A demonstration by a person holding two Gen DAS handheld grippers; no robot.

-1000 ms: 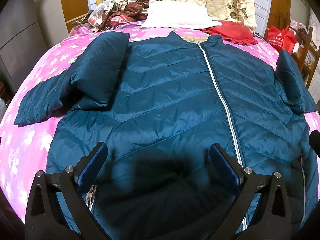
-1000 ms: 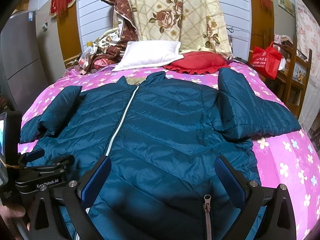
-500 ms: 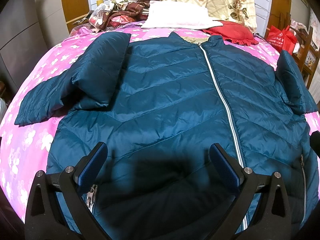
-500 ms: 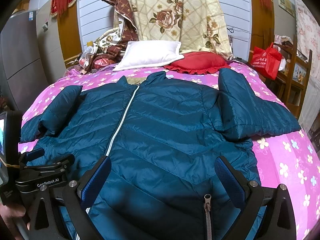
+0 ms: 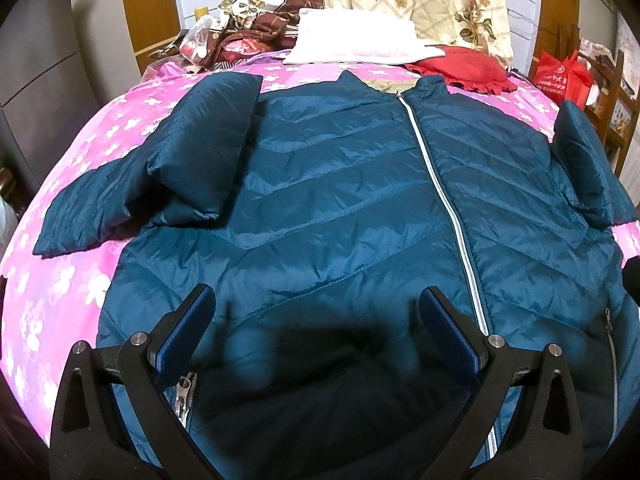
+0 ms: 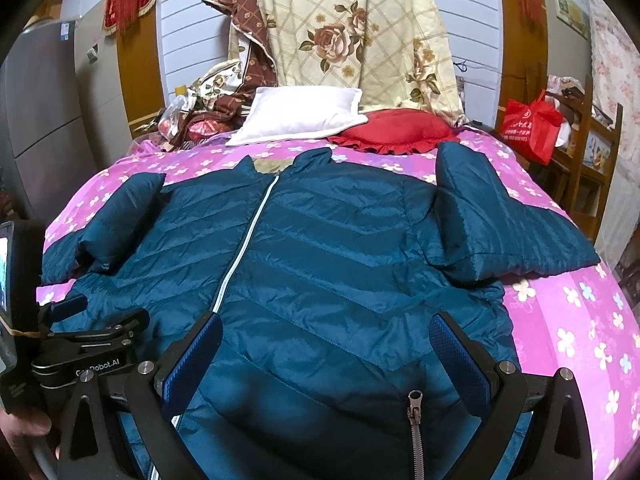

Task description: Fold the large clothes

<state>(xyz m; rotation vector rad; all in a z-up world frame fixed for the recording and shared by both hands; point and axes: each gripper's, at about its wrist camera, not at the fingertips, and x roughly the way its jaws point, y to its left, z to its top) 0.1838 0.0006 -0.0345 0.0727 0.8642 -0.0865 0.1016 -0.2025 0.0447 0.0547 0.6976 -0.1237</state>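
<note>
— Jacket (image 5: 340, 208) first: where is it, and how far along is the folding?

— Spread front-up on the pink flowered bedspread (image 6: 580, 320), zipped shut, collar toward the pillows. Both sleeves lie bent near the shoulders, the left sleeve (image 5: 192, 160) doubled back on itself, the right sleeve (image 6: 492, 224) angled out over the spread. I judge the fold hardly begun; the body is still one flat layer.

— And the claws?

— Left gripper (image 5: 316, 328) hangs over the lower left front with its jaws spread wide, holding nothing. Right gripper (image 6: 326, 356) sits the same way over the lower right front, wide and empty. Whether either touches the cloth, I can't tell.

— So what does the next move call for?

— Probably a pinch on a sleeve or a side edge, then a carry across toward the white zipper (image 6: 244, 248). The quilted shell looks slick and puffy, so a shallow bite may slip; a deep grab of the cloth seems wise.

— Room around it?

— A bed against a pale slatted wall, with a rose-print quilt (image 6: 360, 40) draped up behind. A white pillow (image 6: 300, 114) and a red cushion (image 6: 396, 130) lie at the head. Wooden shelves stand at the right with a red bag (image 6: 532, 124).
</note>
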